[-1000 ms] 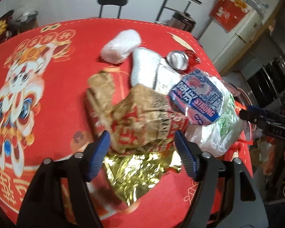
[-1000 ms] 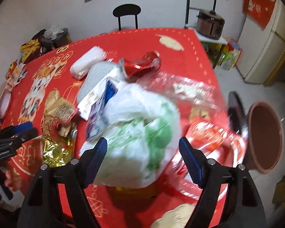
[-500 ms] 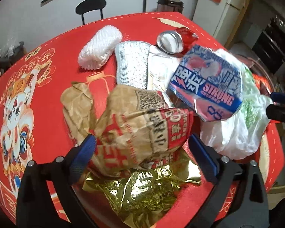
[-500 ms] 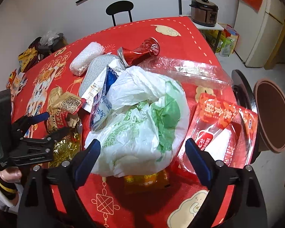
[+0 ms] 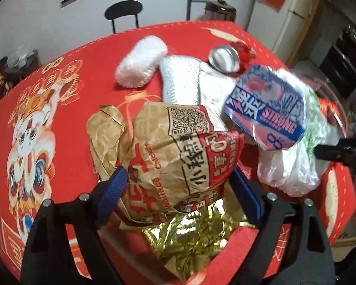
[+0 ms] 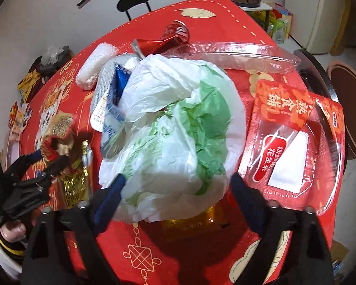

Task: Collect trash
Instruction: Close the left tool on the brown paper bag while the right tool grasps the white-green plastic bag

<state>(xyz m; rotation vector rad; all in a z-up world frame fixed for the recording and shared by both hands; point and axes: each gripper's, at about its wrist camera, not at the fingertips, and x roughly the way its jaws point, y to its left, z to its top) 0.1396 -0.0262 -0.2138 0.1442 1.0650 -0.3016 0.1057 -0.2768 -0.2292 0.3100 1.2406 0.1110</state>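
While both claws are closing, the left gripper point(image 5: 178, 190) around the paper bag point(image 5: 168, 152) and the right gripper point(image 6: 178, 194) around the plastic bag point(image 6: 175, 123) on the table point(image 6: 201, 256), either crumpled bag is likely slipping free.

We see a table point(image 5: 87, 76) piled with trash. In the left wrist view, a paper bag point(image 5: 173, 156) lies on a foil wrapper point(image 5: 189, 239), a snack packet point(image 5: 268, 111) to its right, a plastic bag point(image 6: 178, 128) beyond that. Behind them lie a foam sleeve point(image 5: 140, 64) and a can point(image 5: 225, 58). Right of the plastic bag sits a tray point(image 6: 289, 142).
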